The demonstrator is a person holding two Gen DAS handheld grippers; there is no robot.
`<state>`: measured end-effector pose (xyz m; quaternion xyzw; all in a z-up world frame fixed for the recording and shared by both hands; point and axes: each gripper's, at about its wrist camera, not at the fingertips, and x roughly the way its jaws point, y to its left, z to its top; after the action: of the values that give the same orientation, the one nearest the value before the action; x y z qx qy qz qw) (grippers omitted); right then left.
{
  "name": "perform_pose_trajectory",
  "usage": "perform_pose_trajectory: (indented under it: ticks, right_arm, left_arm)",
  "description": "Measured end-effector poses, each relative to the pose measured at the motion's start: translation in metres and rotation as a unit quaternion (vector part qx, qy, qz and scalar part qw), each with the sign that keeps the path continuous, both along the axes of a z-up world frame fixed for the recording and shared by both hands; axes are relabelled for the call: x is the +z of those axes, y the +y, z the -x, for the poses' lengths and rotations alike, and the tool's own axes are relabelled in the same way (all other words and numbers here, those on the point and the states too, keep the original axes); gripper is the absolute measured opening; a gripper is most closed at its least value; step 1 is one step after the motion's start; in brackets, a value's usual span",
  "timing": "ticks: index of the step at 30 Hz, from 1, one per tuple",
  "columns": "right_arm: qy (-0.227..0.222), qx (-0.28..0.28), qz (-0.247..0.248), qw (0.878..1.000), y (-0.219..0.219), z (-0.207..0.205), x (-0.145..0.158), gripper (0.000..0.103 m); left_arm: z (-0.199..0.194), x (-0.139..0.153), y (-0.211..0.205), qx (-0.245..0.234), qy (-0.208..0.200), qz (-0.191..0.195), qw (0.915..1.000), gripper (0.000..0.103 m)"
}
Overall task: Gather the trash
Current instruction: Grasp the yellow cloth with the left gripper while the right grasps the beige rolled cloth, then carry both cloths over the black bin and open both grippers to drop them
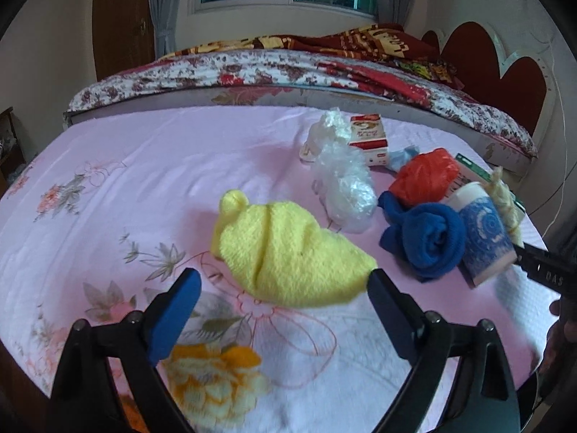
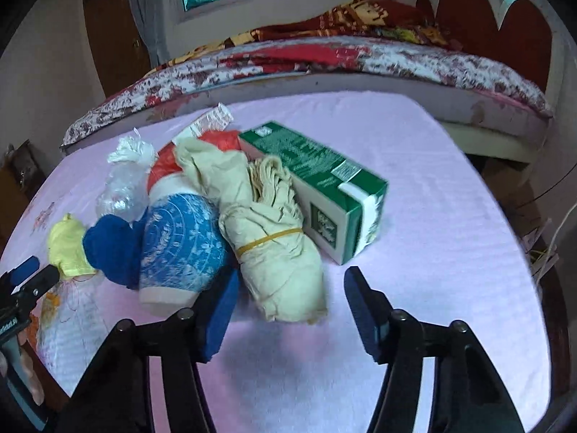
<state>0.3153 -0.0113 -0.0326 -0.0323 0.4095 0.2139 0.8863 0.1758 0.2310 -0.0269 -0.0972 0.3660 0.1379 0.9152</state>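
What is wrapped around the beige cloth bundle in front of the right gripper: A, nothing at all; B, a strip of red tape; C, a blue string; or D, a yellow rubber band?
D: a thin yellow rubber band circles the middle of the beige bundle, which lies between the blue cup and the green box, just ahead of the open right gripper.

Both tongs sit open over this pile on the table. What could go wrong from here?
1. The left tongs frame the yellow knit piece, which looks like clothing, not trash; it could get collected by mistake.
2. The right tongs are open around the beige cloth bundle, which touches the blue paper cup lying on its side; a grab may roll the cup.
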Motion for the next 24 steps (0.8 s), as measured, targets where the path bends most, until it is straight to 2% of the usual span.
perform_pose_trajectory:
  ticks: [4, 7, 8, 9, 10, 12, 15, 19, 24]
  right_arm:
    - [0.005, 0.01, -0.003, 1.0, 0.006, -0.007, -0.007, 0.054]
    - [0.001, 0.015, -0.009, 1.0, 0.009, -0.009, -0.005, 0.051]
    - [0.004, 0.016, -0.011, 1.0, 0.008, -0.01, -0.006, 0.048]
    - [0.007, 0.019, -0.015, 1.0, 0.007, -0.01, -0.007, 0.036]
    - [0.008, 0.021, -0.018, 1.0, 0.006, -0.01, -0.007, 0.03]
    - [0.007, 0.026, -0.024, 0.999, 0.005, -0.008, -0.004, 0.025]
    - [-0.002, 0.035, -0.025, 0.999, 0.002, 0.0, 0.004, 0.021]
    - [-0.022, 0.04, -0.017, 0.999, -0.004, 0.015, 0.021, 0.021]
    - [-0.038, 0.033, -0.014, 0.999, -0.02, 0.032, 0.037, 0.021]
  left_arm:
    - [-0.013, -0.006, 0.005, -0.002, 0.012, 0.006, 0.9999, 0.094]
    - [-0.021, -0.01, 0.005, -0.009, 0.023, 0.008, 0.9997, 0.085]
    - [-0.023, -0.011, 0.004, -0.013, 0.026, 0.011, 0.9995, 0.076]
    - [-0.024, -0.013, 0.004, -0.02, 0.031, 0.016, 0.9992, 0.062]
    - [-0.026, -0.014, 0.004, -0.023, 0.033, 0.016, 0.9991, 0.058]
    - [-0.02, -0.01, 0.002, -0.03, 0.018, 0.015, 0.9993, 0.048]
    - [-0.011, -0.004, -0.001, -0.033, 0.004, 0.012, 0.9994, 0.046]
    - [0.014, 0.016, -0.016, -0.035, -0.032, -0.013, 0.9988, 0.046]
    - [0.032, 0.038, -0.04, -0.044, -0.066, -0.026, 0.9965, 0.046]
